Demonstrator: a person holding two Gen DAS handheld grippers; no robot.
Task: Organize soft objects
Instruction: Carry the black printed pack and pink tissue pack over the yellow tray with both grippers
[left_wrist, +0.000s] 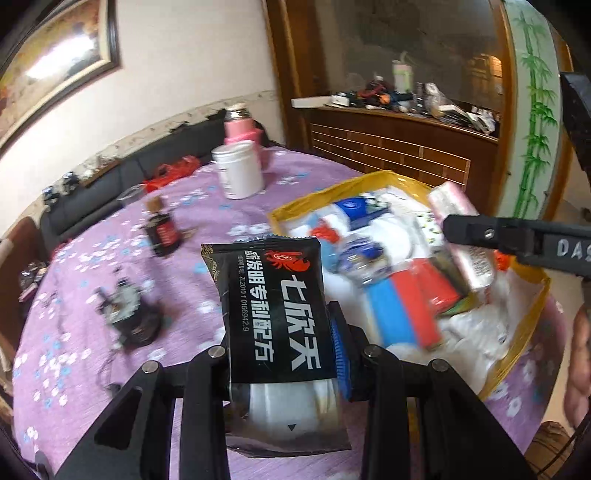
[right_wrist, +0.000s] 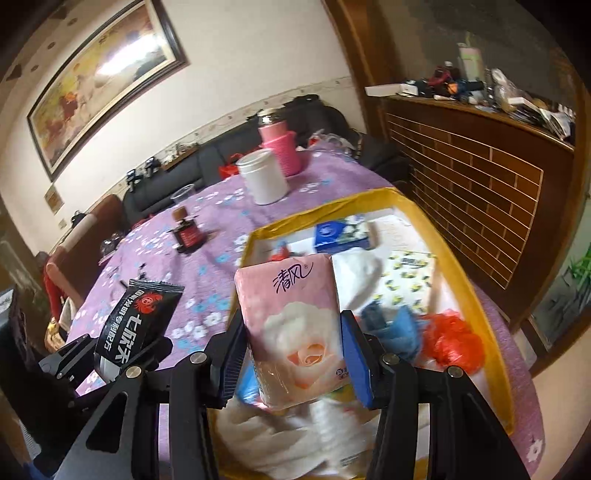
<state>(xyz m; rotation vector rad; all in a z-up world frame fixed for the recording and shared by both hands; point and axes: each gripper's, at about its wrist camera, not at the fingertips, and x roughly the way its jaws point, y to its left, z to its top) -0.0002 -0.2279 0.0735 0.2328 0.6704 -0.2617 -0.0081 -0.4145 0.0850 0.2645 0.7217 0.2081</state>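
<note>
My left gripper (left_wrist: 284, 354) is shut on a black sachet (left_wrist: 273, 306) with white and red print, held above the purple flowered tablecloth (left_wrist: 92, 288) just left of the yellow-rimmed box (left_wrist: 524, 328). My right gripper (right_wrist: 293, 350) is shut on a pink tissue pack (right_wrist: 295, 321) with a rose print, held over that box (right_wrist: 476, 295). The left wrist view shows the same tissue pack (left_wrist: 461, 236) in the right gripper's black fingers (left_wrist: 480, 232); the right wrist view shows the sachet (right_wrist: 136, 321) at lower left. The box holds white cloths, blue and red packs, a red bag (right_wrist: 454, 339) and a blue tissue pack (right_wrist: 340, 232).
On the tablecloth stand a white jar (left_wrist: 240, 170), a pink flask (left_wrist: 243, 129), a small dark bottle (left_wrist: 162, 229) and a black tangled object (left_wrist: 125, 306). A black sofa (left_wrist: 147, 162) lies behind the table, a cluttered wooden cabinet (left_wrist: 406, 147) to the right. A person's arm (left_wrist: 580, 365) shows at the right edge.
</note>
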